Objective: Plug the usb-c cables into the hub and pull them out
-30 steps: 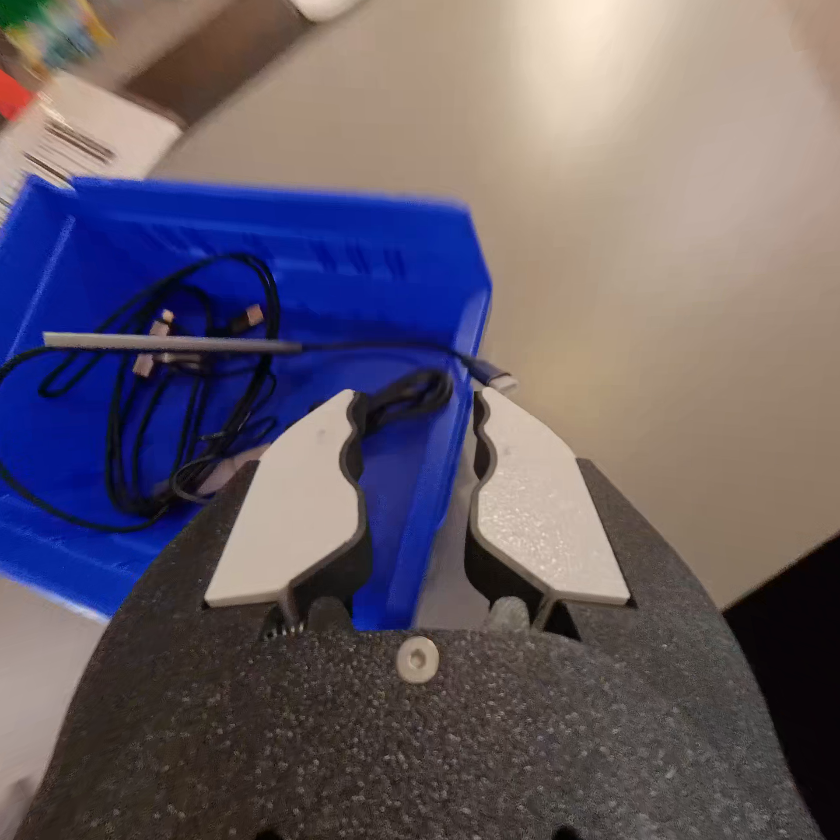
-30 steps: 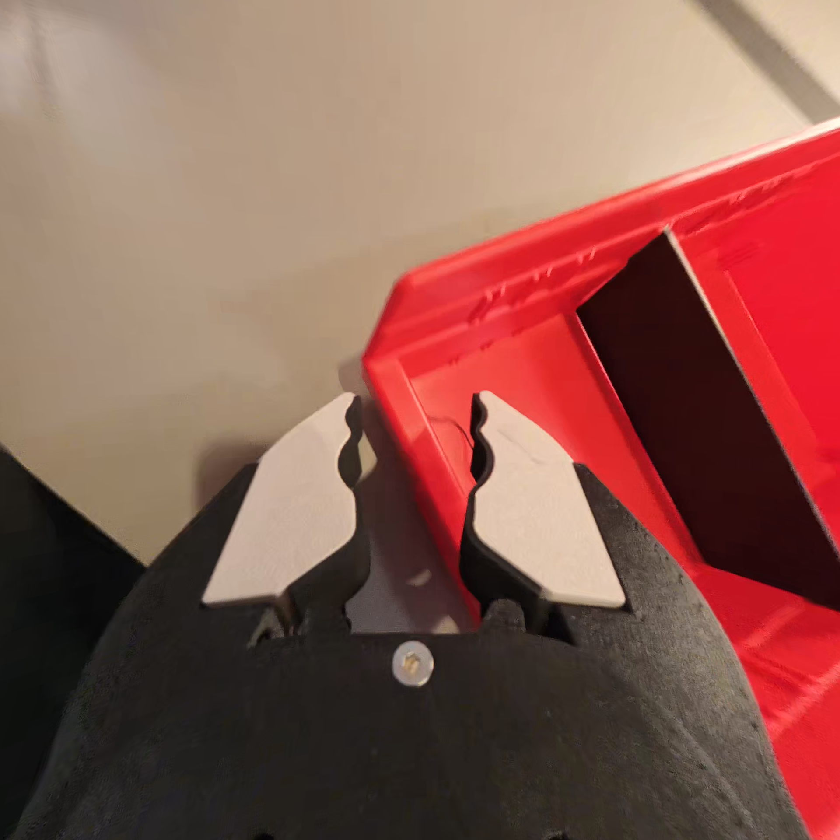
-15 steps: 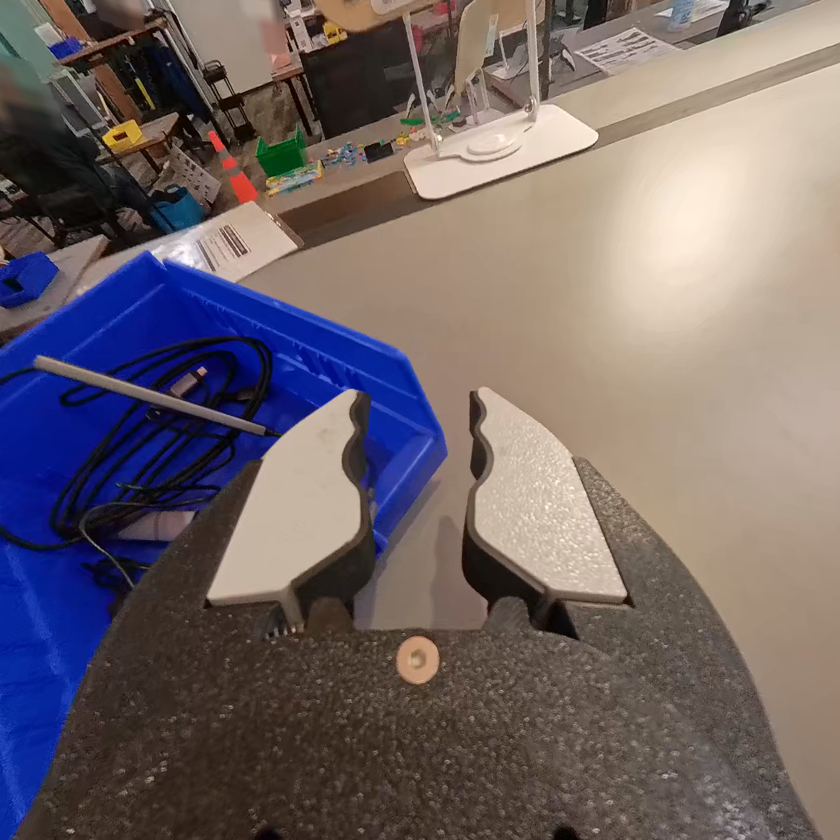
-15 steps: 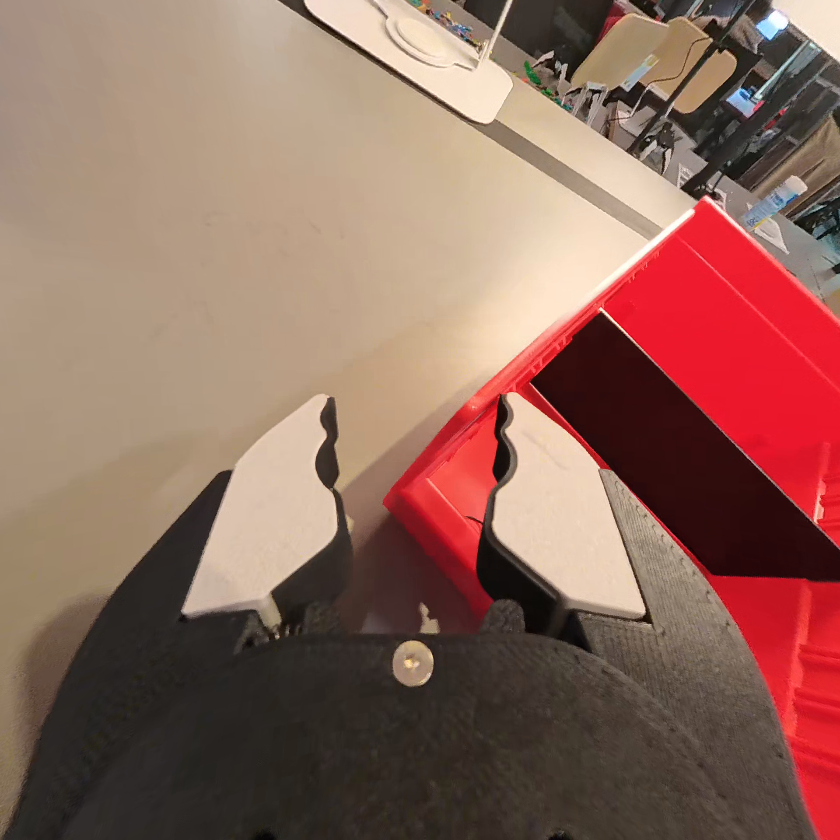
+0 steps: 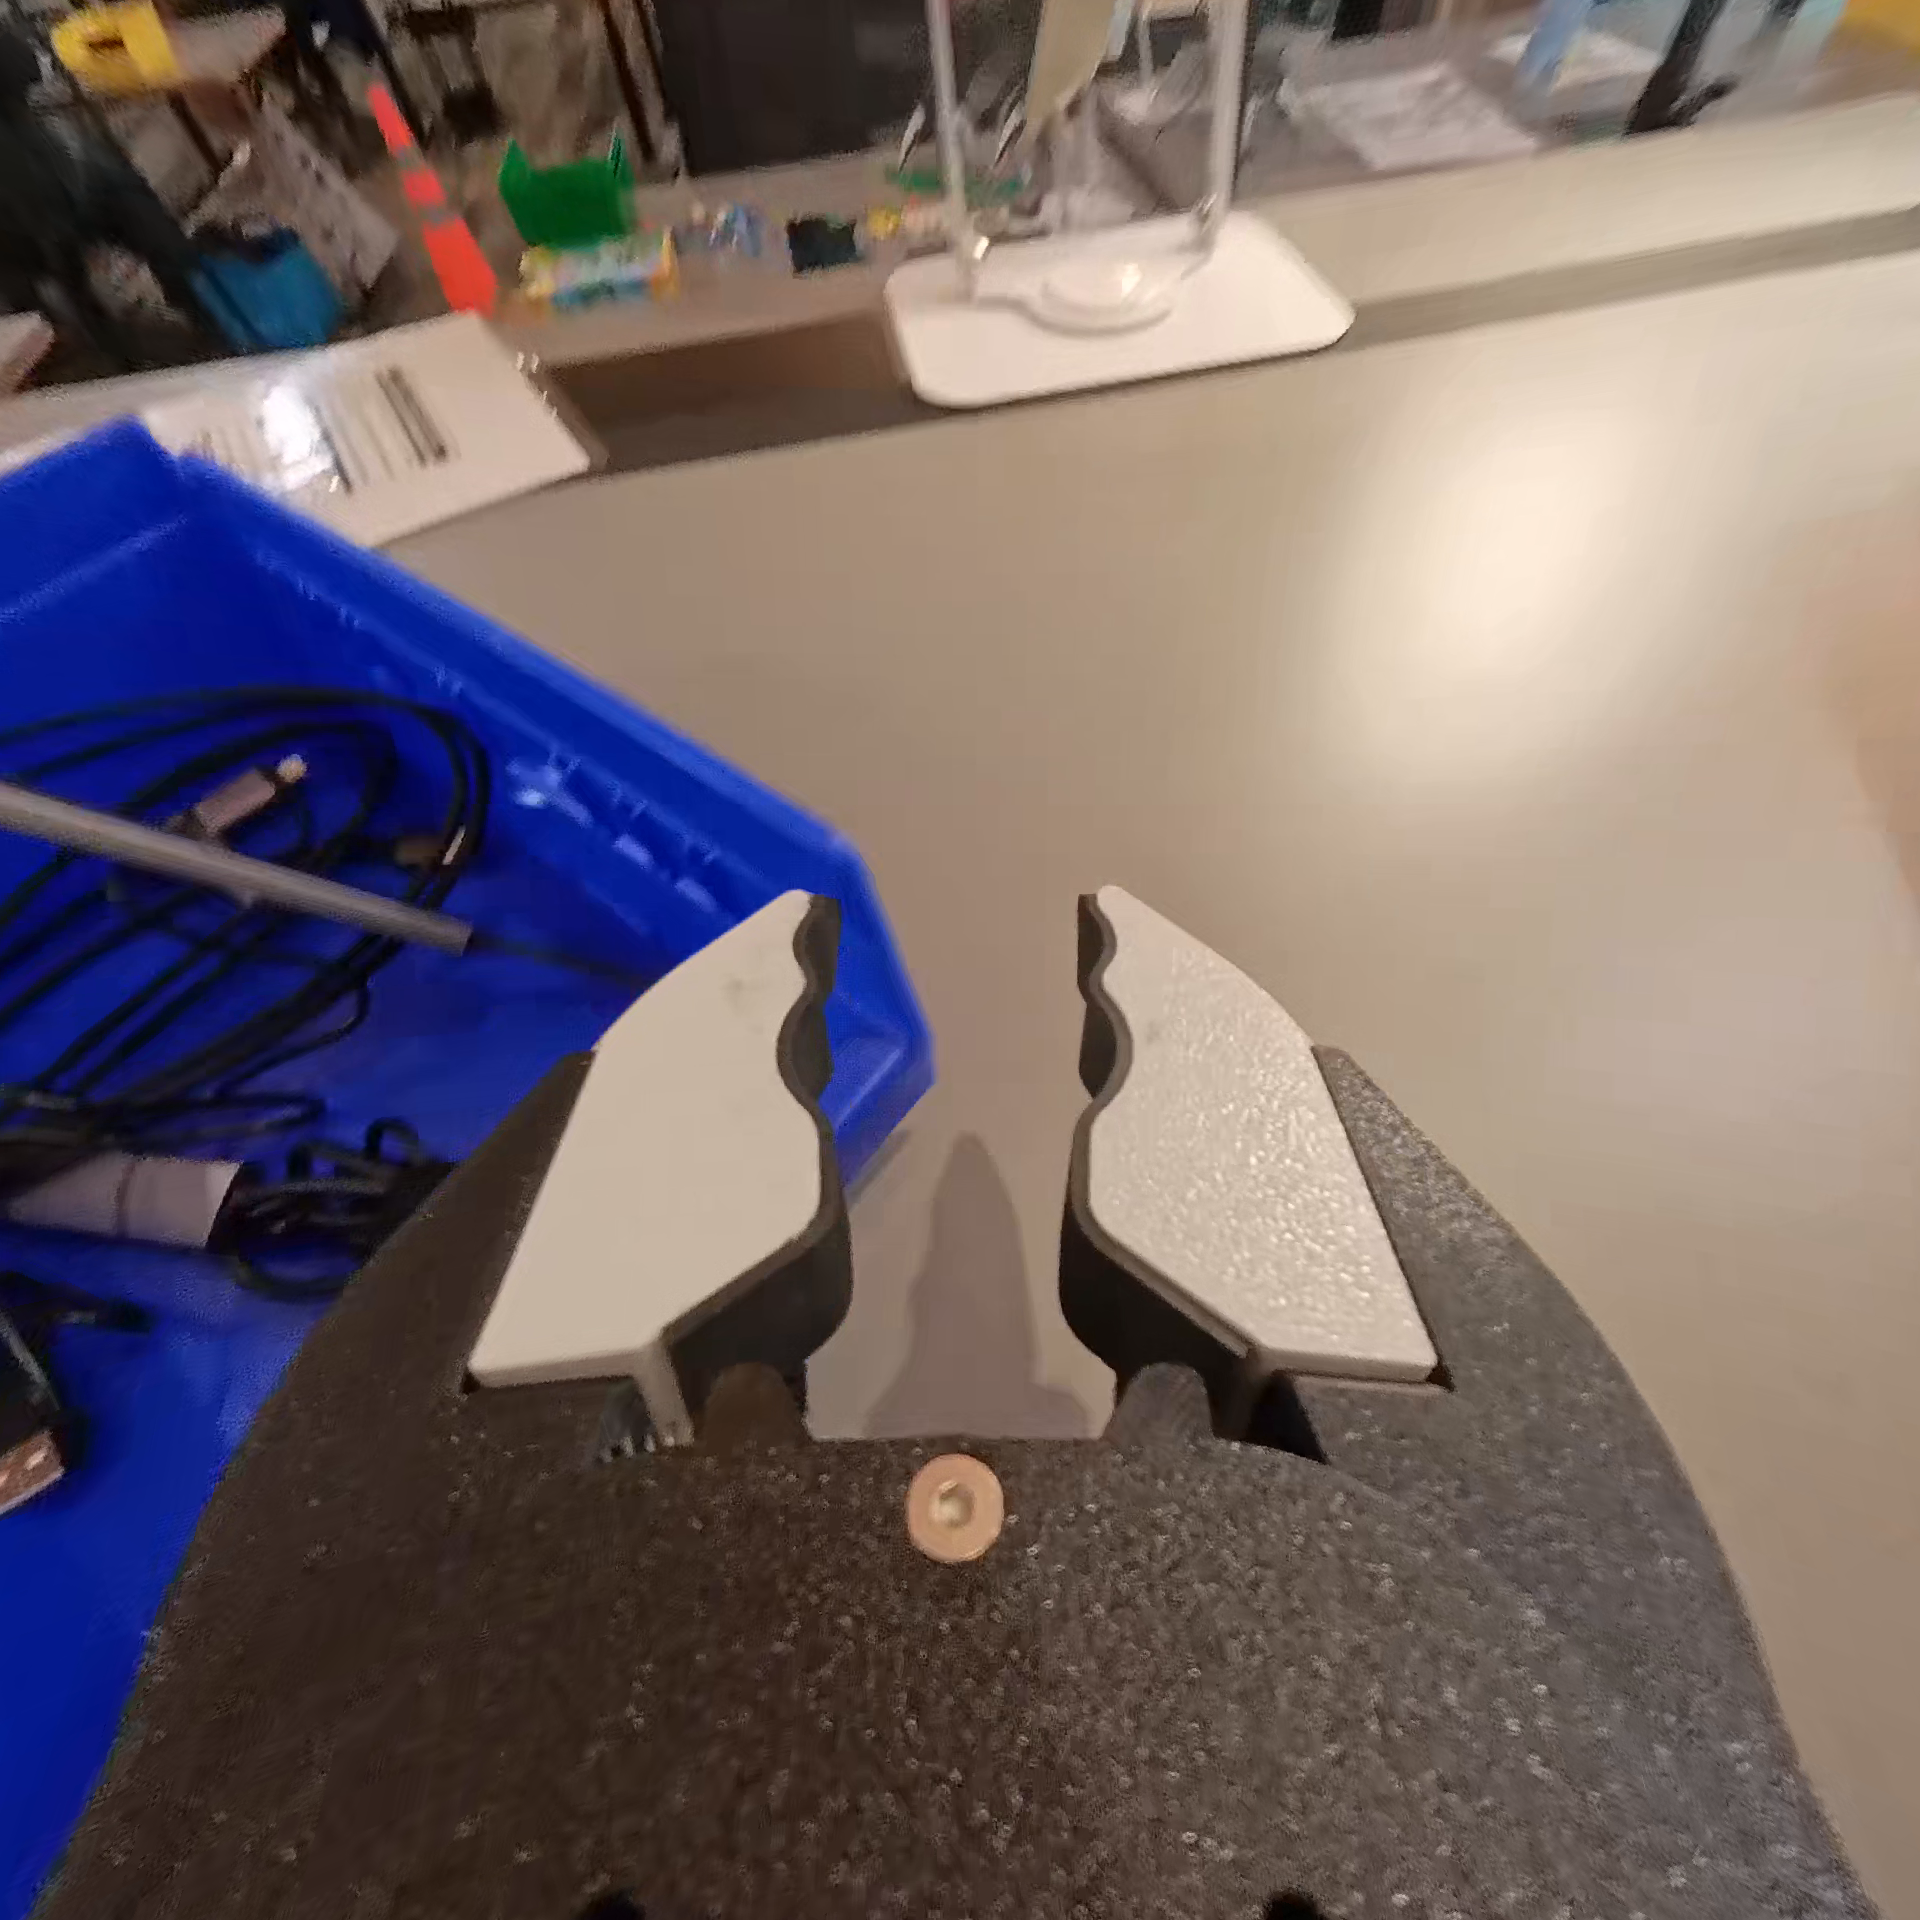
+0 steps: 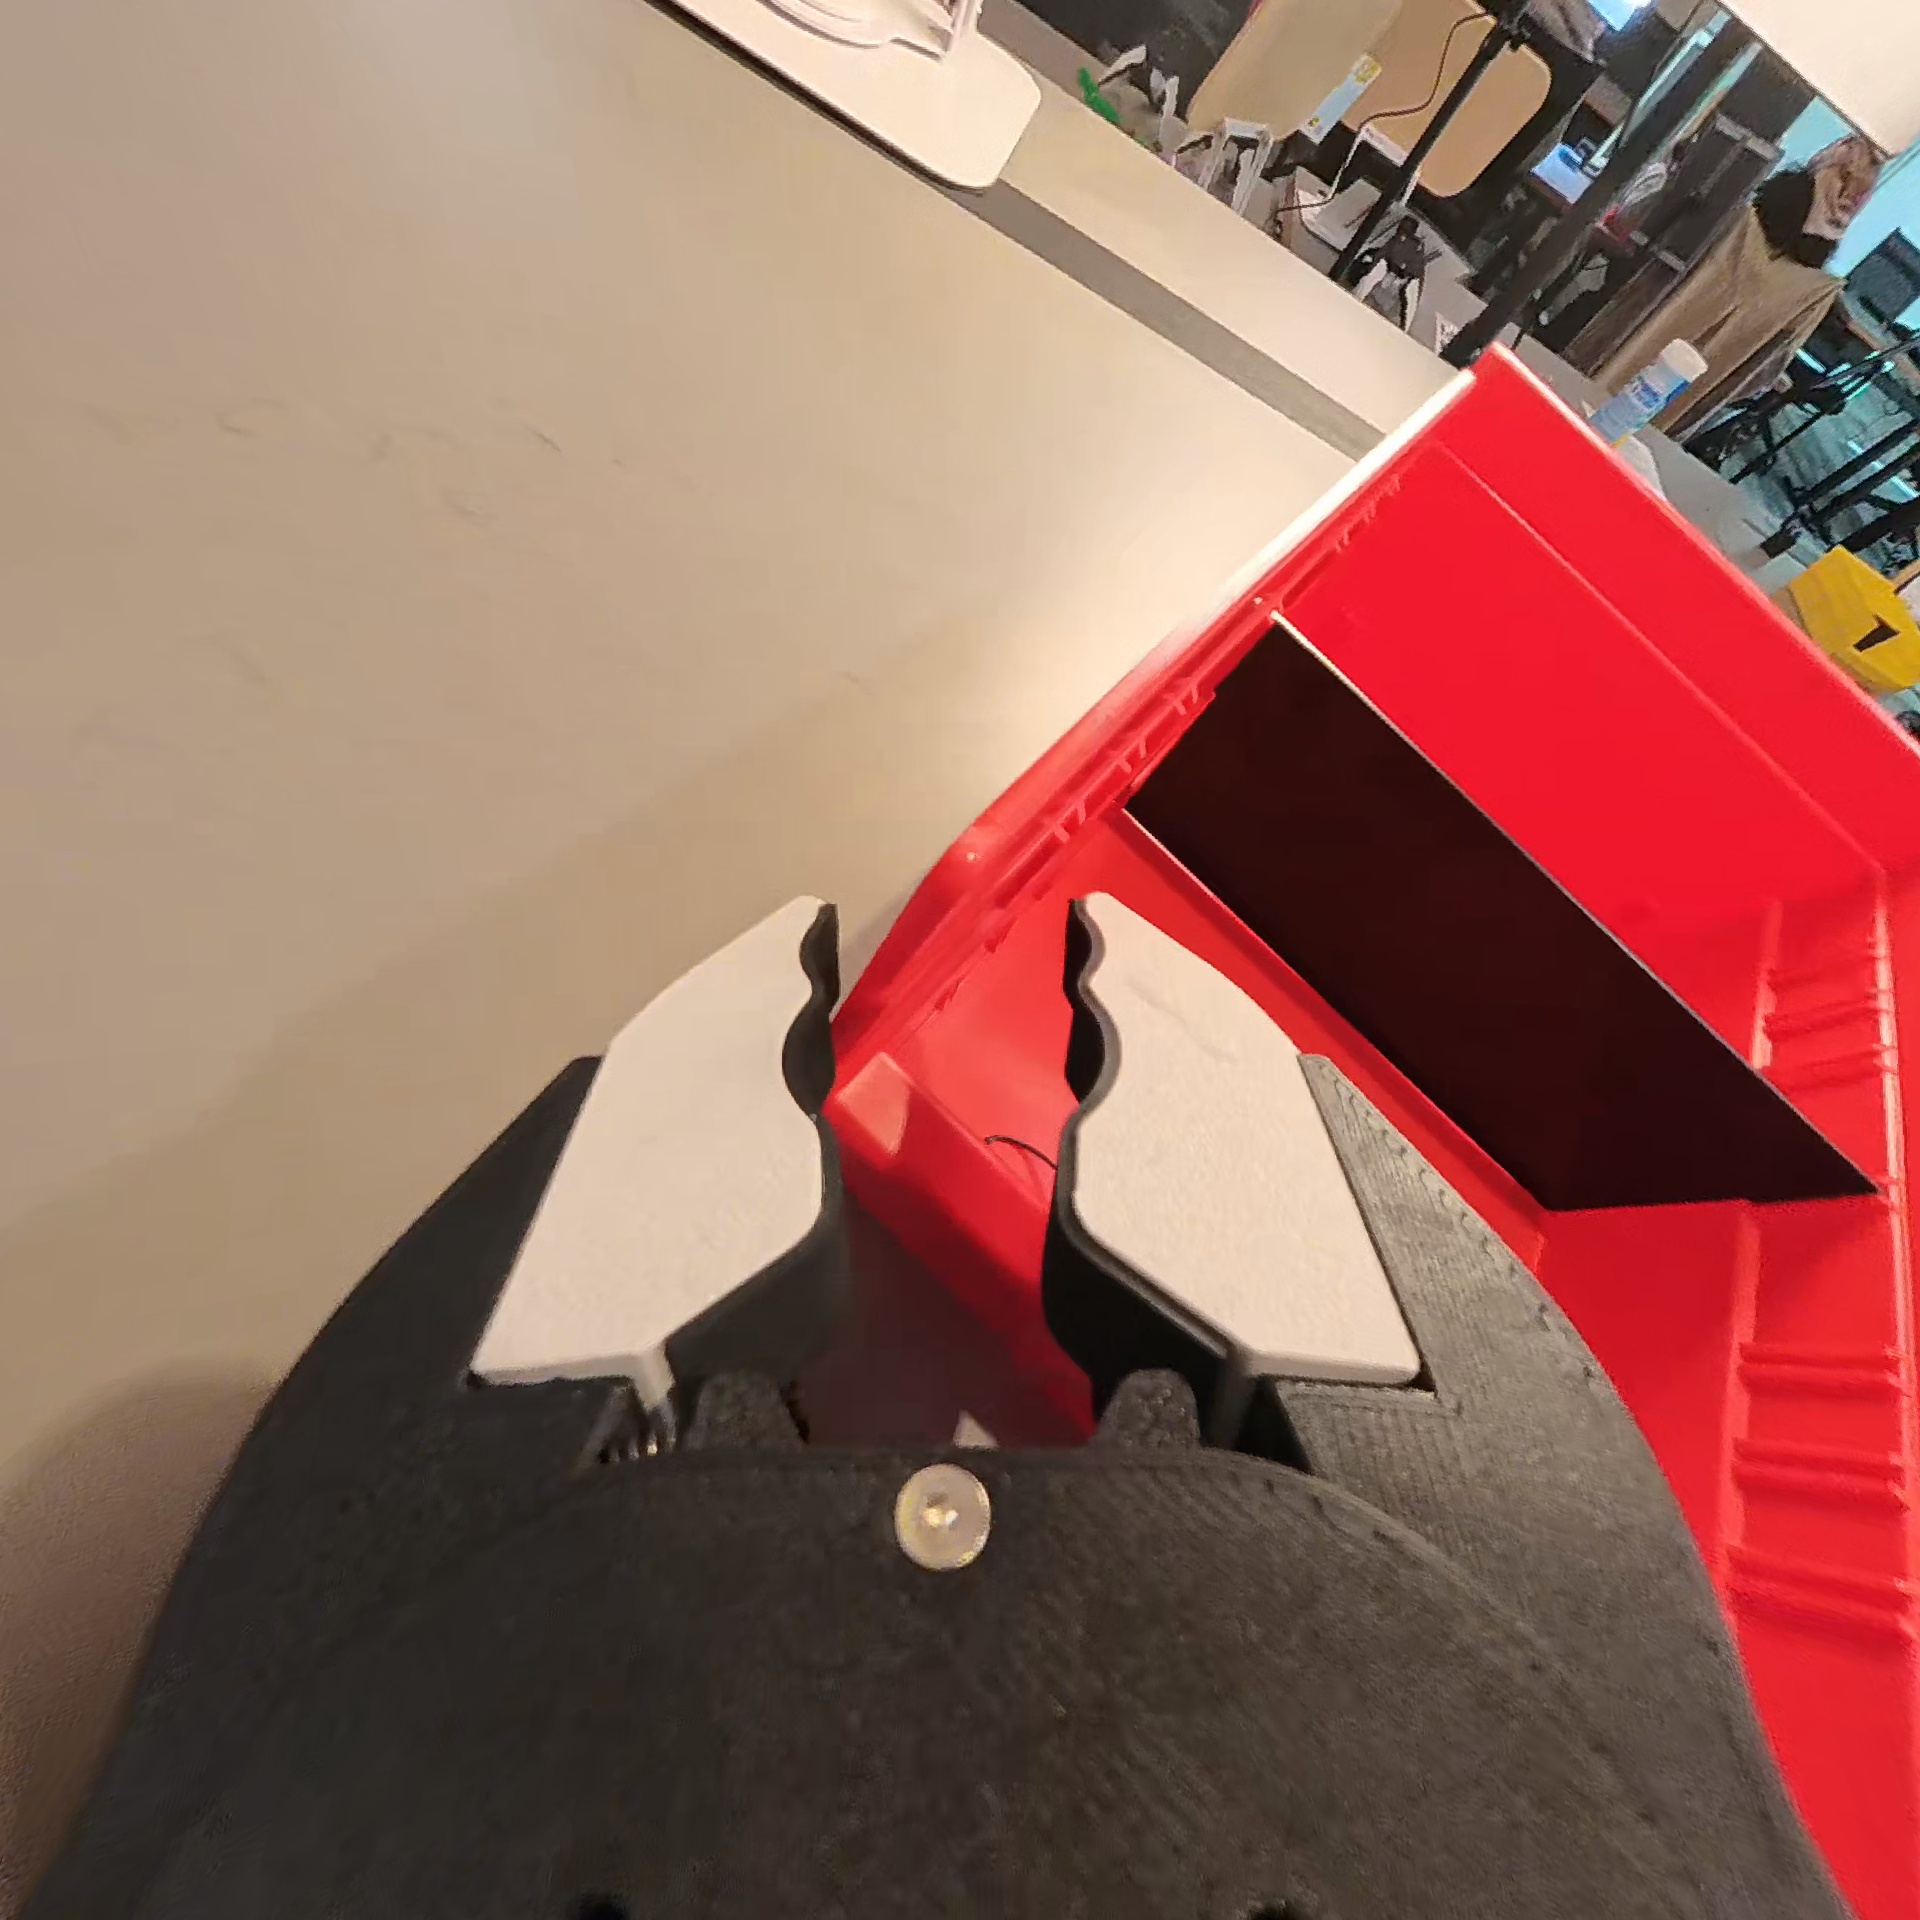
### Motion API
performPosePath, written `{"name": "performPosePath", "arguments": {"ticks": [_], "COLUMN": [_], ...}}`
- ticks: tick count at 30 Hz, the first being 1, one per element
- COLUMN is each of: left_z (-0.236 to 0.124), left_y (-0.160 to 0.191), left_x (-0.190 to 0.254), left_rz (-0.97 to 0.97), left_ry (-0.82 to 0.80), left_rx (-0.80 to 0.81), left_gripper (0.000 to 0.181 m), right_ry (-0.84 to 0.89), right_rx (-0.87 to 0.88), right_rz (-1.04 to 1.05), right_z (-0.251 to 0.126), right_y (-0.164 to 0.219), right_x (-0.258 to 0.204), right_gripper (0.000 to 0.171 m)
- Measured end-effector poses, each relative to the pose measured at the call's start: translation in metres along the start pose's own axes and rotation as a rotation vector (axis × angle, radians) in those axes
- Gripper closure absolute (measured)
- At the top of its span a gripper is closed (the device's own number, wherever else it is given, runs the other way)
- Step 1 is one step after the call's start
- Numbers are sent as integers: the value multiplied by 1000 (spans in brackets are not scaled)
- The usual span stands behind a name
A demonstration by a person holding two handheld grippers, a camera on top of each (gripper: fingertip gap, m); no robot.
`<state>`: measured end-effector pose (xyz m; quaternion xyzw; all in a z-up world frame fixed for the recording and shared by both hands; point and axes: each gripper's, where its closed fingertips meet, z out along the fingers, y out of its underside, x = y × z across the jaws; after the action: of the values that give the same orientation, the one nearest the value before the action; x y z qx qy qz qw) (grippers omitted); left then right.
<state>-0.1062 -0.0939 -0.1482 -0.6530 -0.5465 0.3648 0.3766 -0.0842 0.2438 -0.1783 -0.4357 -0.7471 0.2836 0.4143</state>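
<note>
In the left wrist view a blue bin [image 5: 665, 831] sits at the left and holds a tangle of black usb-c cables [image 5: 239, 935] and a thin grey bar-shaped hub [image 5: 239, 883] lying across them. My left gripper [image 5: 956, 914] is open and empty, over the table just right of the bin's corner. In the right wrist view my right gripper [image 6: 951, 914] is open and empty, straddling the near corner of a red bin [image 6: 1558, 582] with a black divider [image 6: 1475, 966] inside.
A beige table [image 5: 1351, 727] stretches ahead in both views. A white stand base [image 5: 1122, 312] sits at its far edge, with a white paper sheet [image 5: 384, 436] behind the blue bin. Cluttered benches and chairs lie beyond.
Both grippers have tilted up from looking down into the bins to looking across the table. The left one has drawn back right of the blue bin. Both stay open.
</note>
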Motion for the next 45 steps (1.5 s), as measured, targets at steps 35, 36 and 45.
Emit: {"name": "performPosePath", "arguments": {"ticks": [35,36,45], "left_z": [21,19,-11], "left_y": [17,22,-6], "left_x": [-46,-53,-39], "left_rz": [57,53,7], "left_ry": [-148,-159,-80], "left_rx": [-131,-142,-2], "left_gripper": [142,143,133], "right_ry": [-6,-5,16], "right_rx": [-4,-4,40], "right_rz": [62,57,22], "right_z": [11,10,4], "right_y": [11,12,18], "right_x": [32,35,51], "right_gripper": [137,138,136]}}
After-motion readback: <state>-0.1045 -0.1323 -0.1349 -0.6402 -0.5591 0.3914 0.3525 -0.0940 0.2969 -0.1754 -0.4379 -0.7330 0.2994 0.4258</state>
